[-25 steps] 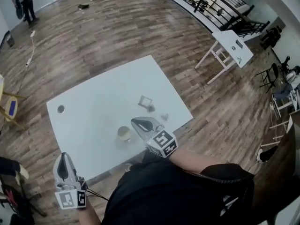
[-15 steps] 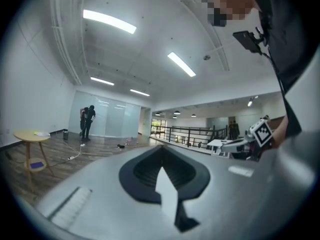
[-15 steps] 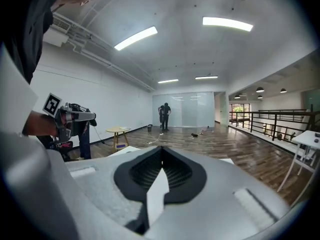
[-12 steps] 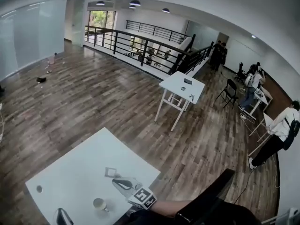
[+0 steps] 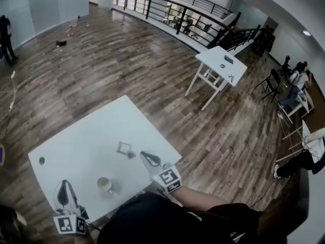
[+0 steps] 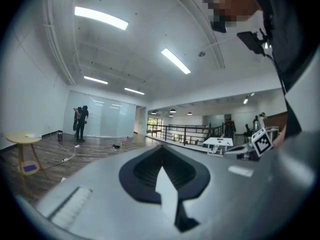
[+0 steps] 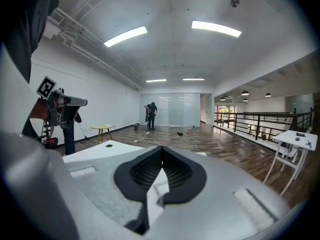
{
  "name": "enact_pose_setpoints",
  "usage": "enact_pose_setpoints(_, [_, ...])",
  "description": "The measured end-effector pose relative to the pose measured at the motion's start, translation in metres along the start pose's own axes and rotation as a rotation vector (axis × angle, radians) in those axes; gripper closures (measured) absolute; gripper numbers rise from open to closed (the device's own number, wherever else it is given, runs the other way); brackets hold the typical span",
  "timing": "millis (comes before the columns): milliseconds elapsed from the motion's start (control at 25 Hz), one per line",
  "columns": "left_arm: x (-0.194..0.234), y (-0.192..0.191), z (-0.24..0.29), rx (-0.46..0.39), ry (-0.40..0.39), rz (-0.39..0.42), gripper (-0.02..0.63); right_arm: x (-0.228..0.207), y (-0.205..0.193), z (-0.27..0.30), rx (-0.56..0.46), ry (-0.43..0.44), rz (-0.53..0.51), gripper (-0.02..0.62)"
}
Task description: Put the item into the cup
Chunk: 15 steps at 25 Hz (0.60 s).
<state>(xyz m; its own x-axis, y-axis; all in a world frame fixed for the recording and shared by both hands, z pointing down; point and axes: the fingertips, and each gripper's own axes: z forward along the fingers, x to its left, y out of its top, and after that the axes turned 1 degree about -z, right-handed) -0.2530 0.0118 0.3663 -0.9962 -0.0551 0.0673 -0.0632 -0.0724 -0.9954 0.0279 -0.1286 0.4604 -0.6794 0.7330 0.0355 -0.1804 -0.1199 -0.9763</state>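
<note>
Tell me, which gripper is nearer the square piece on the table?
Right. The right gripper is just beside the square piece; the left gripper is far off, past the cup.

one cup (image 5: pixel 104 184) — two tables (image 5: pixel 76 144) (image 5: pixel 222 65)

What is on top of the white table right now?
A cup, a small square item and a dark round spot. The right gripper hides whatever lies beneath it.

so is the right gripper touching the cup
Apart. The head view shows bare table between the right gripper and the cup.
</note>
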Motion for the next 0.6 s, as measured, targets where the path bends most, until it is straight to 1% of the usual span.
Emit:
enact_pose_setpoints(80, [-0.006, 0.018, 0.008, -0.01, 0.003, 0.014, 0.609, -0.017, 0.011, -0.003, -0.005, -0.019, -0.012, 0.594])
enact_pose_setpoints(160, [-0.013, 0.027, 0.012, -0.006, 0.01, 0.016, 0.607, -0.031, 0.014, -0.007, 0.008, -0.037, -0.023, 0.594])
enact_pose_setpoints(240, [-0.014, 0.027, 0.014, 0.011, 0.022, 0.017, 0.609, -0.039, 0.003, -0.008, 0.036, -0.043, -0.019, 0.594])
enact_pose_setpoints(400, [-0.012, 0.024, 0.011, 0.044, 0.051, 0.018, 0.607, -0.039, -0.017, -0.008, 0.077, -0.042, -0.008, 0.594])
enact_pose_setpoints(600, [-0.015, 0.018, 0.015, 0.069, 0.057, 0.017, 0.607, -0.045, -0.032, -0.01, 0.108, -0.054, -0.01, 0.594])
